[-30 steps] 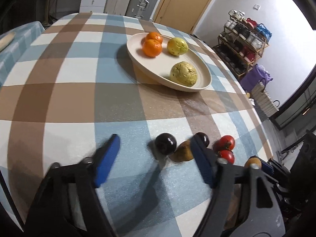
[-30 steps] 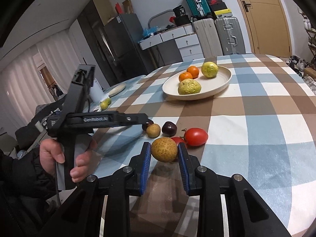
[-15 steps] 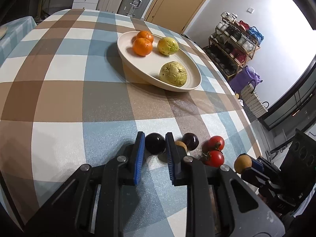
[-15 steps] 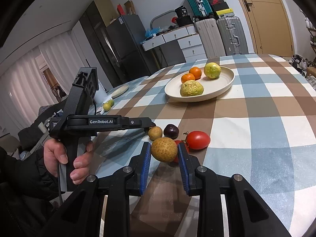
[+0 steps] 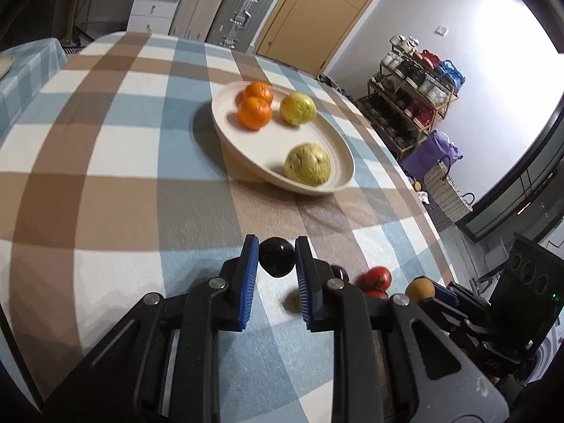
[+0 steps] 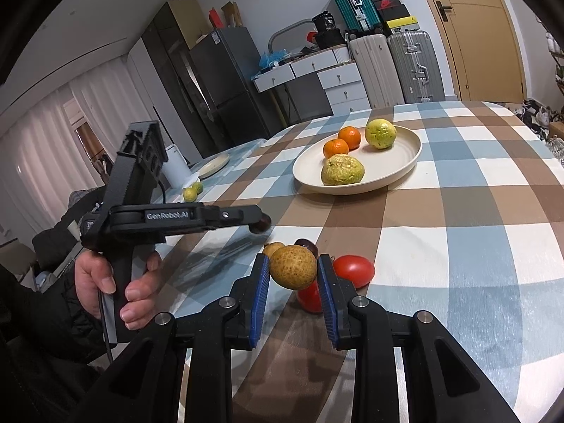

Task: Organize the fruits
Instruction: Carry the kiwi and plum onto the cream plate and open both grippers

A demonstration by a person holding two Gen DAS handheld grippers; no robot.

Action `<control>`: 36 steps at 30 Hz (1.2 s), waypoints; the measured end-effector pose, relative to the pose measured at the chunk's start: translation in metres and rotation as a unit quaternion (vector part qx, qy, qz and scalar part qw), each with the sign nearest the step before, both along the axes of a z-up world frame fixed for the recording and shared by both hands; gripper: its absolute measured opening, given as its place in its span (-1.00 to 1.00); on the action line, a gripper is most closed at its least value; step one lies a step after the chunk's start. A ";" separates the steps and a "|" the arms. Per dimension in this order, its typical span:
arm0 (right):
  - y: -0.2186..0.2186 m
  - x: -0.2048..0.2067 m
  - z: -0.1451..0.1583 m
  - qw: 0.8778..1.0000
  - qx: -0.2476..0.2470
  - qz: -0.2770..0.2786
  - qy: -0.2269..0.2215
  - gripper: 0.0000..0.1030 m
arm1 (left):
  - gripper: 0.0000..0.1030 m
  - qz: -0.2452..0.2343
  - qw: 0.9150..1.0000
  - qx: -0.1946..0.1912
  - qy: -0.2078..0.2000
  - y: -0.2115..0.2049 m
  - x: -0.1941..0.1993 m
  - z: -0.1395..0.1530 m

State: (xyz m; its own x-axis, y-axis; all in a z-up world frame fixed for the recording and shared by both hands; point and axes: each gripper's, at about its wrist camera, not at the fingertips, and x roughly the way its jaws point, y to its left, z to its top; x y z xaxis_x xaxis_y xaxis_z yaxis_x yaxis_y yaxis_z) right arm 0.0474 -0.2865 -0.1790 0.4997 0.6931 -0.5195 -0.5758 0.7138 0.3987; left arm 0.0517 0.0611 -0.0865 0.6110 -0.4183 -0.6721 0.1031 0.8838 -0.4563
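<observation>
Lifted since before: dark plum [image 5: 276, 257] now off the counter [image 5: 116, 190], clamped in our left gripper [image 5: 273, 264] jaws, short of the plate [image 5: 338, 155]; right gripper [image 6: 293, 275] jaws grip the brown fruit [image 6: 292, 267]. Both look ready for plating.

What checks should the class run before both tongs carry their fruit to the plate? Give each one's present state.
1. Left tongs closed on the dark plum: ok, both pads touch it.
2. Right tongs closed on the brown speckled fruit: ok, held between the pads.
3. Both fruits lifted off the tablecloth: ok for the right one; cannot tell for the plum.
4. Free space on the plate: ok; two oranges and two guavas leave bare room.
5. Tomatoes and other loose fruit clear of the tongs: cannot tell, they lie close below.
</observation>
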 end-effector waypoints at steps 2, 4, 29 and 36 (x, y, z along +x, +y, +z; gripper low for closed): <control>0.000 0.004 0.003 1.000 -0.001 0.001 0.000 -0.46 | -0.64 0.002 1.000 0.000 -0.008 0.003 0.004 0.007; 0.001 0.010 0.008 1.000 -0.002 0.002 -0.002 -0.46 | -0.64 0.003 1.000 -0.002 -0.016 0.006 0.008 0.013; 0.022 0.175 0.037 0.999 -0.023 -0.015 0.020 -0.46 | -0.64 -0.042 0.999 0.005 -0.022 -0.038 0.167 0.041; 0.031 0.212 0.019 0.998 -0.037 -0.014 0.044 -0.45 | -0.64 -0.052 0.998 0.016 -0.014 -0.048 0.199 0.029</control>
State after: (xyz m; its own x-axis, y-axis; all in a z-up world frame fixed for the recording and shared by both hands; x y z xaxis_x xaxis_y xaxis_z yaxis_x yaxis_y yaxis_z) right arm 0.2596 -0.2555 -0.1604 0.4680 0.6381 -0.6114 -0.5209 0.7581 0.3924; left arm 0.2504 0.0128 -0.0576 0.5845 -0.4592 -0.6689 0.2071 0.8816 -0.4242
